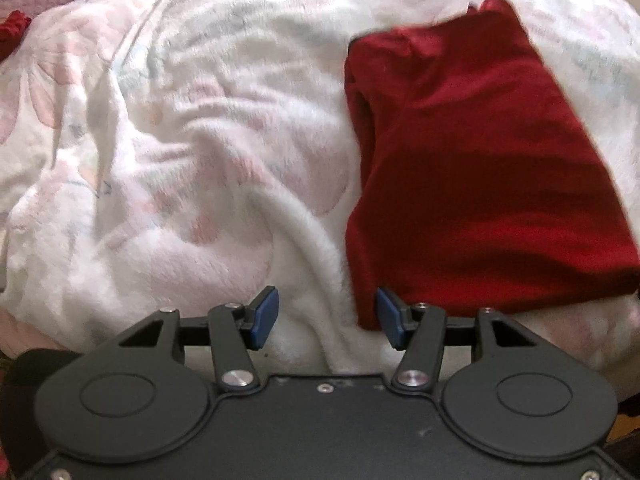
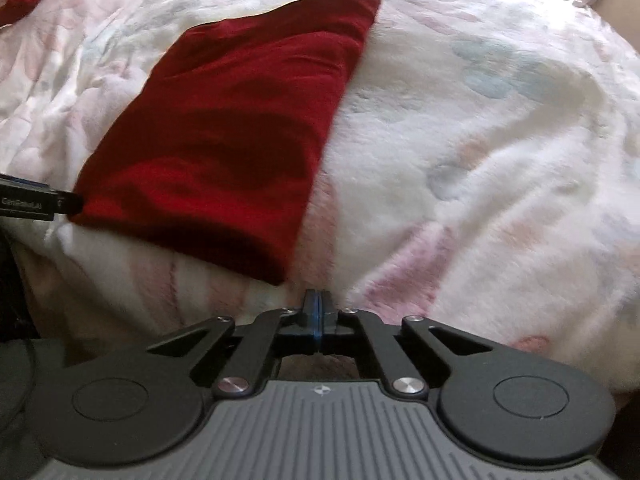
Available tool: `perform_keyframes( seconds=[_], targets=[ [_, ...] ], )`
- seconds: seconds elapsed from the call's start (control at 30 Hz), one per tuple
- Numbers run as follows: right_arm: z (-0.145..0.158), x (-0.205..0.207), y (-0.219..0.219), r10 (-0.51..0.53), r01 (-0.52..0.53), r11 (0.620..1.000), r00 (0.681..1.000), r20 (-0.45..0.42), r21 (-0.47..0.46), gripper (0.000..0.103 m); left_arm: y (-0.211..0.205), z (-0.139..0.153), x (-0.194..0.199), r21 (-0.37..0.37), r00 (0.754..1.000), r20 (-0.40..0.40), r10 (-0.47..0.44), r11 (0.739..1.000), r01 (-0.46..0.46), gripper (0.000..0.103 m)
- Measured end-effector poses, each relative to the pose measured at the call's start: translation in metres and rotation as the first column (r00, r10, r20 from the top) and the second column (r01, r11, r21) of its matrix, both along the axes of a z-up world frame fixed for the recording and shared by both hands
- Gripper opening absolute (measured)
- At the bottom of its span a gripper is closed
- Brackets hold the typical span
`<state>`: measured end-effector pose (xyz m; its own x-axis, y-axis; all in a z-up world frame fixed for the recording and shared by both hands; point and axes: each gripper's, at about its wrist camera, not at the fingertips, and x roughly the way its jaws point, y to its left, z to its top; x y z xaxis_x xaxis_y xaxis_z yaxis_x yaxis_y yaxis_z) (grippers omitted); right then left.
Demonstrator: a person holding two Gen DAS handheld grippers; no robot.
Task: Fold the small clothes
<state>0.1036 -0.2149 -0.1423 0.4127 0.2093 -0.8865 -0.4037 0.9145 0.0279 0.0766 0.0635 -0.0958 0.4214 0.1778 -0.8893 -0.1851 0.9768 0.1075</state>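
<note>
red garment [image 1: 480, 184] lies folded flat on a fluffy white blanket [image 1: 192, 152] printed with pale pink and blue flowers, spread over what looks like a bed. in the left wrist view it fills the right half of the scene, its near left corner reaching down to just beside the right blue pad of the left gripper [image 1: 326, 316]. that gripper is released: its two blue pads stand well apart with only blanket and the very corner of the cloth between them, and neither pad presses on the fabric. in the right wrist view the same garment sits up and to the left, its near corner just short of the right gripper [image 2: 318, 312], whose blue pads are clenched together with nothing seen between them. a black tip of the left gripper shows at the left edge of that view, touching or just beside the garment's left corner. another scrap of red cloth [image 1: 12, 28] peeks in at the far left, well apart from the folded piece
</note>
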Motion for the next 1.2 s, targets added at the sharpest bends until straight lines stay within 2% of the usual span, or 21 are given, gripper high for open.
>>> perform_keyframes(
  seconds=[0.13,0.27,0.37,0.43,0.57,0.7,0.77,0.83,0.9,0.97,1.03,1.13,1.2],
  targets=[
    [0.026,-0.006,-0.004,-0.021,0.015,0.997,0.997,0.072,0.073,0.002,-0.009,0.022,0.006,-0.061,0.996,0.090,-0.023,0.998,0.029,0.054],
    [0.045,-0.003,0.014,0.010,-0.030,0.988,0.991,0.130,0.153,0.005,-0.031,0.022,0.024,-0.086,0.990,0.115,-0.079,0.992,0.090,0.054],
    [0.038,0.008,0.032,0.023,-0.044,0.979,0.994,0.110,0.199,0.005,-0.040,0.000,0.036,-0.130,0.992,0.073,-0.103,0.985,0.112,0.054],
    [0.023,0.015,0.044,0.036,-0.051,0.980,0.996,0.078,0.193,0.005,-0.046,-0.018,0.036,-0.100,0.993,0.000,-0.115,0.988,0.115,0.055],
    [0.002,0.011,0.044,0.027,-0.028,0.989,1.000,0.010,0.142,0.004,-0.046,-0.020,0.014,-0.068,0.988,0.001,-0.153,0.986,0.152,0.055],
    [0.009,-0.001,0.030,0.043,-0.039,0.992,0.998,-0.036,0.124,0.004,-0.038,-0.006,0.009,-0.088,0.990,0.000,-0.140,0.986,0.139,0.056],
    [0.018,-0.002,0.024,0.052,-0.047,0.989,0.998,-0.030,0.143,0.004,-0.032,0.007,0.013,-0.075,0.993,0.030,-0.115,0.990,0.117,0.055],
    [0.030,-0.001,0.027,0.060,-0.062,0.987,0.998,0.015,0.150,0.005,-0.028,0.019,0.024,-0.068,0.994,0.070,-0.088,0.993,0.093,0.055],
    [0.042,0.003,0.034,0.063,-0.073,0.986,0.995,0.076,0.148,0.009,-0.026,0.026,0.036,-0.086,0.993,0.099,-0.068,0.993,0.076,0.055],
    [0.045,0.017,0.043,0.053,-0.069,0.985,0.994,0.100,0.156,0.009,-0.027,0.029,0.049,-0.103,0.990,0.130,-0.062,0.992,0.076,0.055],
    [0.045,0.032,0.053,0.021,-0.041,0.982,0.994,0.108,0.182,0.009,-0.030,0.020,0.063,-0.105,0.990,0.124,-0.064,0.991,0.077,0.054],
    [0.032,0.054,0.069,-0.008,-0.014,0.976,0.995,0.098,0.218,0.009,-0.028,-0.008,0.088,-0.062,0.996,0.076,-0.042,0.997,0.047,0.058],
    [0.016,0.067,0.080,-0.029,0.011,0.982,0.996,0.090,0.188,0.008,-0.018,-0.021,0.097,-0.070,0.999,0.045,-0.013,0.997,0.016,0.064]
  ],
)
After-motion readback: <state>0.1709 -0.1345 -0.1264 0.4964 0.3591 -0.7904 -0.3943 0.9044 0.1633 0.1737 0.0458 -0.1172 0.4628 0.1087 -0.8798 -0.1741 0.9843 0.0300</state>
